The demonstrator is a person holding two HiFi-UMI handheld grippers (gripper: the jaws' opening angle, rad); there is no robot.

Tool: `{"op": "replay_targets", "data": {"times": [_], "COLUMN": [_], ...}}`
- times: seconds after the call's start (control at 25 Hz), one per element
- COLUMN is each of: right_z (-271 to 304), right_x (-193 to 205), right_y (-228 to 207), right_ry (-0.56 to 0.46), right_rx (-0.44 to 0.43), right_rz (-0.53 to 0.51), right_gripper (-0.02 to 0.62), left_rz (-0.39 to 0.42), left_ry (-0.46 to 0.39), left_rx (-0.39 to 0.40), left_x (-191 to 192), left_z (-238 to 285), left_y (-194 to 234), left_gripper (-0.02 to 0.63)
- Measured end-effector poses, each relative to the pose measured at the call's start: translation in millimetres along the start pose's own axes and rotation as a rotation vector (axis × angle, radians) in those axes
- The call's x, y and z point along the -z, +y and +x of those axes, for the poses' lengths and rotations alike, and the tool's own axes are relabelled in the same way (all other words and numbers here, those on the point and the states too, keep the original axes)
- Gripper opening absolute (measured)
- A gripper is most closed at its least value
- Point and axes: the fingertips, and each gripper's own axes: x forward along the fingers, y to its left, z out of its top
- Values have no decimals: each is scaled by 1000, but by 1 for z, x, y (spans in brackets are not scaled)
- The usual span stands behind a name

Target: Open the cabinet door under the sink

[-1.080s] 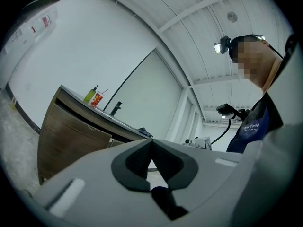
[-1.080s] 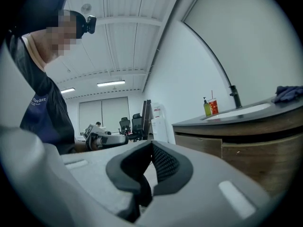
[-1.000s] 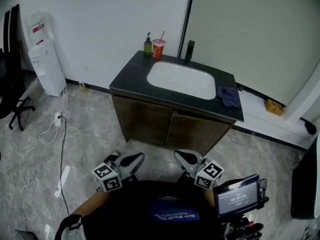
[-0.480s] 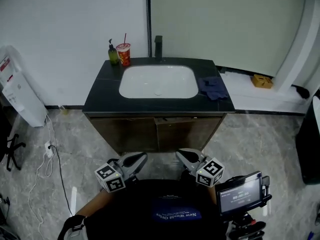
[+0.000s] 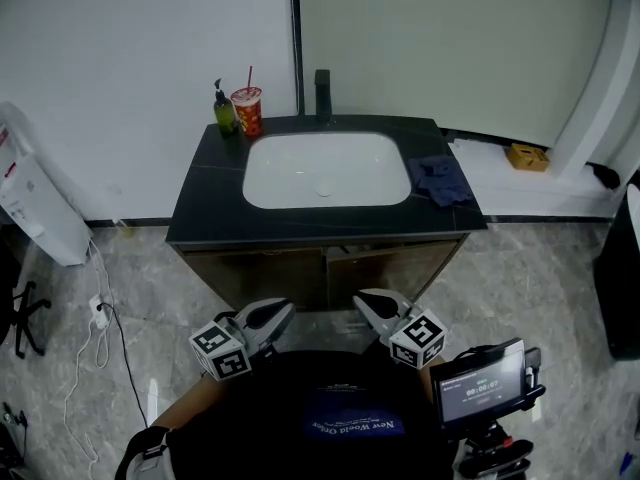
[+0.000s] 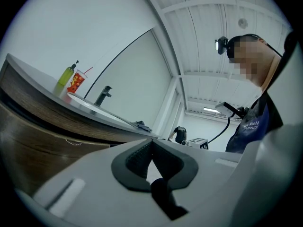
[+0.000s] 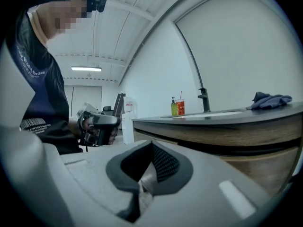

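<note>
The sink cabinet [image 5: 265, 273] has two brown wooden doors that meet at a middle seam, and both look closed. A dark countertop [image 5: 210, 208] with a white basin [image 5: 325, 168] lies over them. My left gripper [image 5: 283, 312] and right gripper [image 5: 363, 299] hover side by side just short of the doors, touching nothing. Both are shut and empty. In the left gripper view the jaws [image 6: 151, 143] meet, with the cabinet front [image 6: 28, 141] to the left. In the right gripper view the jaws [image 7: 151, 145] meet too, and the cabinet [image 7: 255, 164] is to the right.
A black faucet [image 5: 322, 93], a green soap bottle [image 5: 225, 113], a red cup [image 5: 247, 110] and a blue cloth [image 5: 443, 180] are on the counter. A white appliance [image 5: 30, 208] and a floor cable [image 5: 100, 308] are at the left. A screen device [image 5: 482, 386] sits at lower right.
The cabinet, first seen at an angle, now faces me squarely and closer. Both grippers have edged toward the doors, still shut.
</note>
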Motion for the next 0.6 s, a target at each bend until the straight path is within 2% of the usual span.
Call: {"op": "replay_targets", "data": {"times": [0.28,0.44,0.52,0.6], "right_z": [57,72,77,82], "right_x": [6,12,16,20], "right_y": [-28,-29,-30,-32], "right_ry": [112,176,218,254], "right_rx": [17,8,-7,-9], "right_rz": [-180,-287,-326,-382], "right_gripper": [3,6,74,103], "left_rz": [-6,-13,-13,-6], "left_ry": [-12,-17,-23,-24], "left_rx": [-10,-31,-35,-40], "left_x": [-17,-19,-22,-24], "left_z": [7,0,-1,-1], "left_y": [51,60,60,62], "left_gripper": [5,6,6,6]}}
